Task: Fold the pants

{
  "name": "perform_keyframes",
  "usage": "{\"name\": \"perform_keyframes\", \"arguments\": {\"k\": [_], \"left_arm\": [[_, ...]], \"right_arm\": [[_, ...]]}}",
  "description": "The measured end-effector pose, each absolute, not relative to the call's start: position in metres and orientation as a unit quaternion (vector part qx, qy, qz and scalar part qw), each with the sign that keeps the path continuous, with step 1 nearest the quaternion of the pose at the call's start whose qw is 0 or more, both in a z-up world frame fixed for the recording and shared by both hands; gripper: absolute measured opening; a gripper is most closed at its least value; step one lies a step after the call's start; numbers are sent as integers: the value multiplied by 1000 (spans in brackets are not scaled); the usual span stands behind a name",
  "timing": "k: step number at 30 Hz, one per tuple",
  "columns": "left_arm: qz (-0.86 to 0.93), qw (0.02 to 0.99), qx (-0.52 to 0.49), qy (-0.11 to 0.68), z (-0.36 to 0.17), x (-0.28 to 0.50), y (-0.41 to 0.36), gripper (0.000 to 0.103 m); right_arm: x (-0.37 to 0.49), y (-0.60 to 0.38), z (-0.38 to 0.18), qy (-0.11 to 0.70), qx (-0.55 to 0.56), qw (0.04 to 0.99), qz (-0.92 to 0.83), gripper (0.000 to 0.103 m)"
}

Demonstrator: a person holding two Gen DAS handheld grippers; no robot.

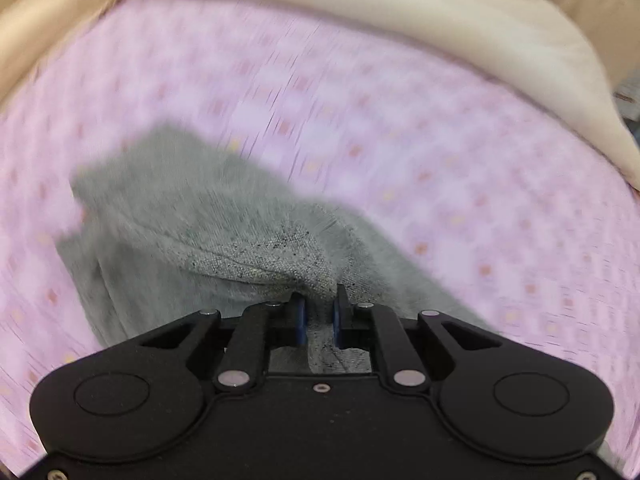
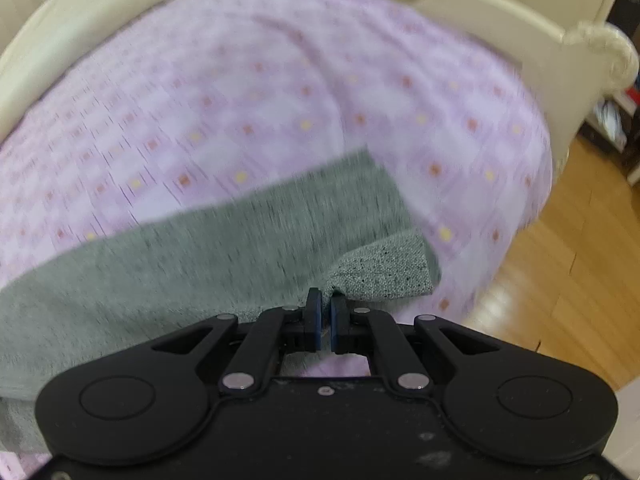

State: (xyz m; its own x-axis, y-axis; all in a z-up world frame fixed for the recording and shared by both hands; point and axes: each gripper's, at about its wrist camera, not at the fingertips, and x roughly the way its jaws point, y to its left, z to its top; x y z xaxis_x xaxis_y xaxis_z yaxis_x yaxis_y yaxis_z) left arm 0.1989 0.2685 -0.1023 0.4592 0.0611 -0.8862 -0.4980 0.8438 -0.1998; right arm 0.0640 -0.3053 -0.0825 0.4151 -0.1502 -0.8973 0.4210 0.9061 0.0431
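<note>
**Both grippers pinch the grey pants over the bed**

We see the grey pants [image 1: 208, 232] spread on a pink patterned bedsheet [image 1: 400, 120], with both of our grippers gripping the fabric.

In the left wrist view, the left gripper [image 1: 320, 308] has its jaws nearly together, and a raised fold of the grey cloth is bunched right between them, peaking just beyond the tips and running back through the gap. The rest of the pants trails away to the left and ahead of the jaws, lying on the sheet. A cream cushion or padded edge [image 1: 480, 32] curves along the far side of the bed.

In the right wrist view, the right gripper [image 2: 325, 312] has its jaws pressed almost shut on a thin edge of the pants [image 2: 200, 264]. A squared-off end of the fabric sticks out just to the right of the jaws, lifted a little, while the long body of the garment stretches off to the left. A cream bed frame [image 2: 540, 64] and a wooden floor [image 2: 568, 264] show to the right.

We can read no brand, label or writing anywhere; the pictures are motion-blurred.
</note>
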Motion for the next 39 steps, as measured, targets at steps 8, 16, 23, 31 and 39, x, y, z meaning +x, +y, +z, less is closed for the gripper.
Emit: {"name": "perform_keyframes", "arguments": {"k": [8,16,23,31,39], "left_arm": [[192,788,-180,557,-116,148,268,16],[206,763,-113,603,-169,148,250,16],[206,755,-93,616,-176,152,244,16],[212,756,-65,616,-176,152,229,17],[217,755,-54,617,-178,155,223,17]], "right_arm": [[47,-309,-63,495,121,843,-170,5],[38,-303,-118,550,85,812,-173,5],[29,-307,-109,524,114,826,-174,5],[32,-277,-53,399,13,910,-115,5],[43,-315,-126,515,94,838,-154,5]]}}
